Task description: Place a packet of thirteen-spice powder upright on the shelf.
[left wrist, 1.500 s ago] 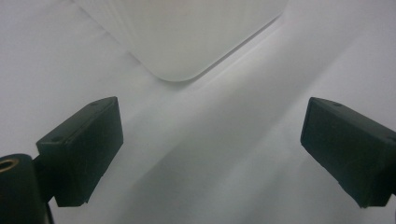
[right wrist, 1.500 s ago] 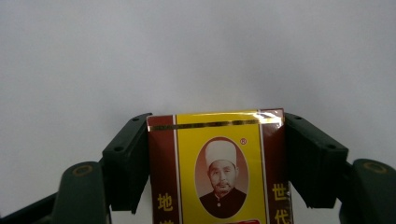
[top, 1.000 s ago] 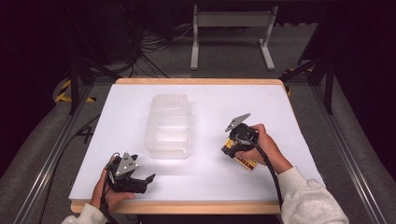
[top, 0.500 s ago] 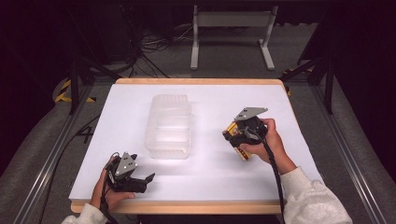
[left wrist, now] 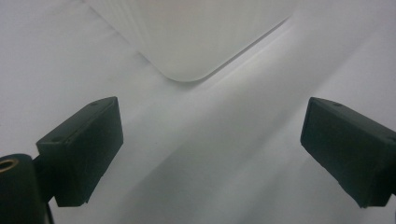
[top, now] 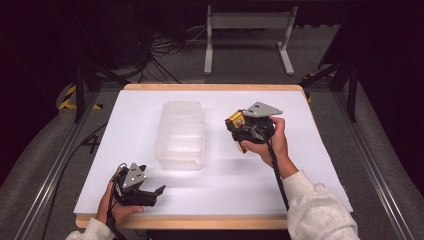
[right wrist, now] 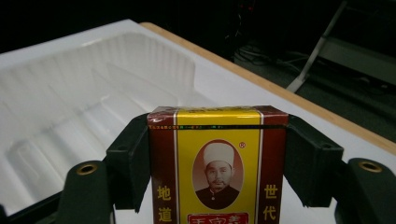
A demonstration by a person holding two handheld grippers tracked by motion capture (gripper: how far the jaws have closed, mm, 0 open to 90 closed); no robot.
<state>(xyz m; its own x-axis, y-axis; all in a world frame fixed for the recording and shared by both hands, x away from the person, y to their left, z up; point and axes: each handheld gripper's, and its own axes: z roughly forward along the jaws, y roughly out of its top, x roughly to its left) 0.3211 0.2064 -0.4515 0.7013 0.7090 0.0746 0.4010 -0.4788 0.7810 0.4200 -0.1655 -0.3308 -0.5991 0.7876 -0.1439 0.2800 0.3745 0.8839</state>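
Note:
A clear plastic tray (top: 182, 131) with ribbed walls lies in the middle of the white table. My right gripper (top: 235, 125) hovers just right of it, shut on a yellow and dark red box (right wrist: 217, 163) with a printed portrait; the box (top: 235, 120) points toward the tray (right wrist: 88, 107). My left gripper (top: 159, 191) rests low near the table's front left edge, open with nothing between its fingers (left wrist: 81, 149). A rounded corner of the tray (left wrist: 187, 37) lies ahead of it.
The white tabletop (top: 310, 150) has a wooden rim (top: 210, 87) at the far side. Dark floor with cables and a metal stand (top: 247, 30) lies beyond the table. A black cable trails from my right gripper along the sleeve.
My right gripper has lifted and moved up and left toward the tray, carrying the box. The left gripper has stayed where it was.

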